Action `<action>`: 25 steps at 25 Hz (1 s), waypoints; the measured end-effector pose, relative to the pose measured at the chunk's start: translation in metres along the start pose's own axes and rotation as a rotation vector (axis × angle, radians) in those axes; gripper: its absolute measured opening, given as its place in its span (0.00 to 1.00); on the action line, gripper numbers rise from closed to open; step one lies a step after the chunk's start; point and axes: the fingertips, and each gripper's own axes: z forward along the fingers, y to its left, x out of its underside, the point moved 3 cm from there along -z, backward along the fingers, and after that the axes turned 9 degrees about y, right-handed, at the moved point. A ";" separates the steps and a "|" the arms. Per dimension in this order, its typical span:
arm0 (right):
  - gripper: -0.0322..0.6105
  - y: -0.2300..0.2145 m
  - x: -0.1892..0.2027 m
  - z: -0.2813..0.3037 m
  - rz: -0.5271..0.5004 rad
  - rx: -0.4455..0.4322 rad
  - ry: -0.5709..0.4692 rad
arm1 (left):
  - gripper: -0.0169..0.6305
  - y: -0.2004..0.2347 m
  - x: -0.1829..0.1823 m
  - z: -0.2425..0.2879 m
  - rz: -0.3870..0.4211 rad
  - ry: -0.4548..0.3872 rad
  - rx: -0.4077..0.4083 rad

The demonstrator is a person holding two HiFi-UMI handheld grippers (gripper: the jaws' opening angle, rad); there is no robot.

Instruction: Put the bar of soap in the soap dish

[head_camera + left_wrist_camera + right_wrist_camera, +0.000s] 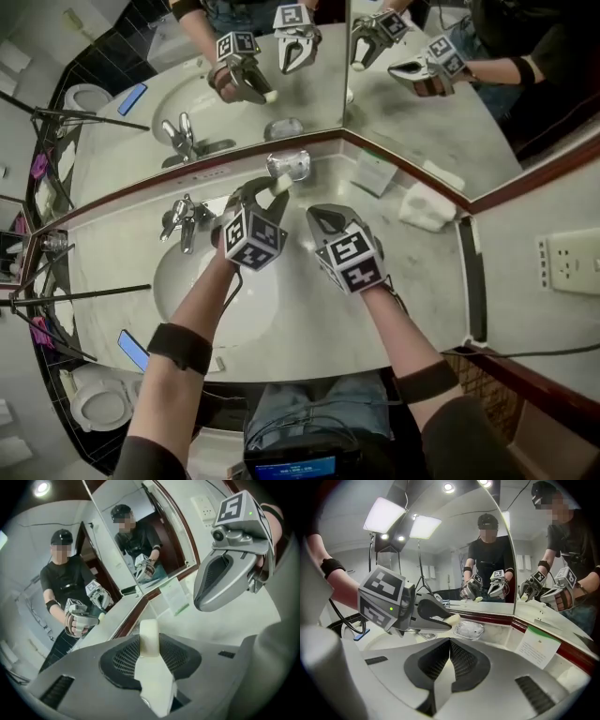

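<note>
Firstly, head view, soap: the pale cream rectangular bar of soap (278, 185) is pinched in the jaws of the left gripper (272, 191), at the near edge of the clear glass soap dish (292, 166). Whether it touches the dish cannot be told.
Head view, right gripper: the right gripper (318, 217) hovers near the dish on the person's side, to the right of the soap.
Head view, desk: the pale marble desk (422, 281) carries the dish at the foot of the mirror. A chrome tap (183, 220) stands left of the dish; a white printed card (375, 172) and a folded white towel (424, 207) lie to its right.
Left gripper view, grip: the jaws press on the bar's two broad faces. The bar stands edge-on, and its far end pokes out past the pads.
Right gripper view, jaws: pressed together, with nothing between them. The dish lies just ahead, with the soap's tip at its left rim.
Handling, soap: probably light and stiff, with a waxy skin that may slide under a loose pinch.
Handling, hold: best taken by the broad flat faces near the middle, as here.
Handling, dish: the glass looks brittle, so a soft, low release seems wise.
</note>
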 end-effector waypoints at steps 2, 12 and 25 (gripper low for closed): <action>0.08 -0.005 0.001 0.008 0.006 -0.002 -0.003 | 0.23 0.006 0.001 0.017 0.079 0.032 -0.014; 0.08 -0.021 0.017 0.023 0.032 -0.005 0.005 | 0.23 0.014 0.002 0.063 0.291 0.139 0.009; 0.08 -0.027 0.012 0.017 0.051 0.016 0.006 | 0.26 0.015 0.001 0.064 0.281 0.139 0.018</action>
